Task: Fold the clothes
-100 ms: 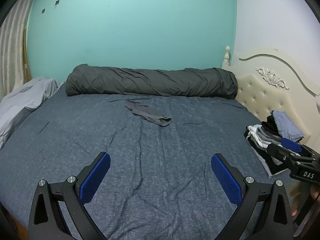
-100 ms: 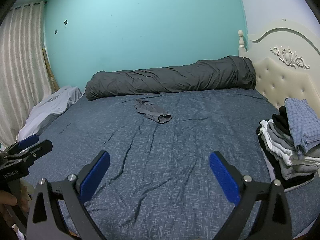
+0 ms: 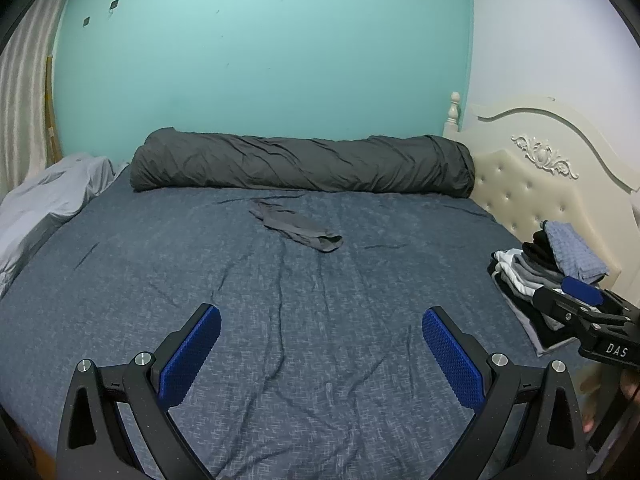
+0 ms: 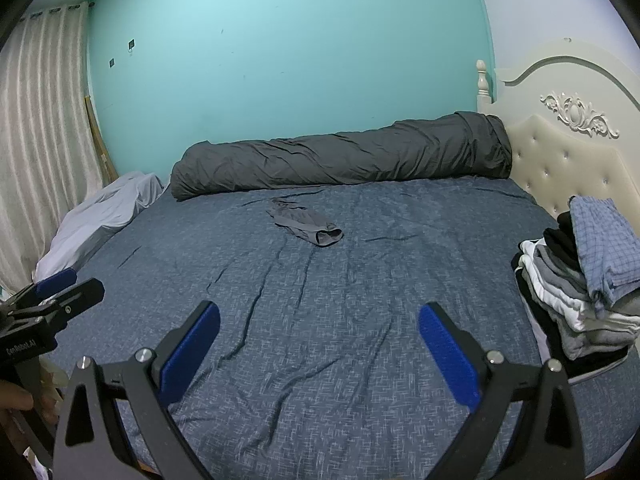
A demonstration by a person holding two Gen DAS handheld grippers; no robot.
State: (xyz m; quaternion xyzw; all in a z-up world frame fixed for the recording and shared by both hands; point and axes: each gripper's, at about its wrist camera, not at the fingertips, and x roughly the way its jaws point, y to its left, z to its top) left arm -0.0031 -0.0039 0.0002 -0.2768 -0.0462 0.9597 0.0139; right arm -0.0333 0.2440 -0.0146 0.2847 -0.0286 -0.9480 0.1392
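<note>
grey garment lies slantwise on the bed, both grippers wide apart

at far left a pale grey sheet (image 3: pixel 44 196) slumps in soft folds off the bed's edge, beside a ribbed cream curtain (image 4: pixel 44 140). the bed (image 3: pixel 160 272) is covered in a dark blue, finely flecked fabric with long shallow creases. the left hand-held gripper (image 3: pixel 321 322) hovers over its near part, its blue textured pads spread wide with nothing between them. the grey garment (image 3: pixel 298 231), thin, limp and crumpled, lies mid-bed just in front of the rolled charcoal duvet (image 3: pixel 304 164); its long axis runs diagonally from far left to near right, the open hemmed end pointing near right. the right hand-held gripper (image 4: pixel 319 322) also stands fully apart and empty. at right, a stack of folded clothes (image 4: pixel 580 288), topped by blue checked cloth, sits against the tufted cream headboard (image 4: pixel 560 160).
</note>
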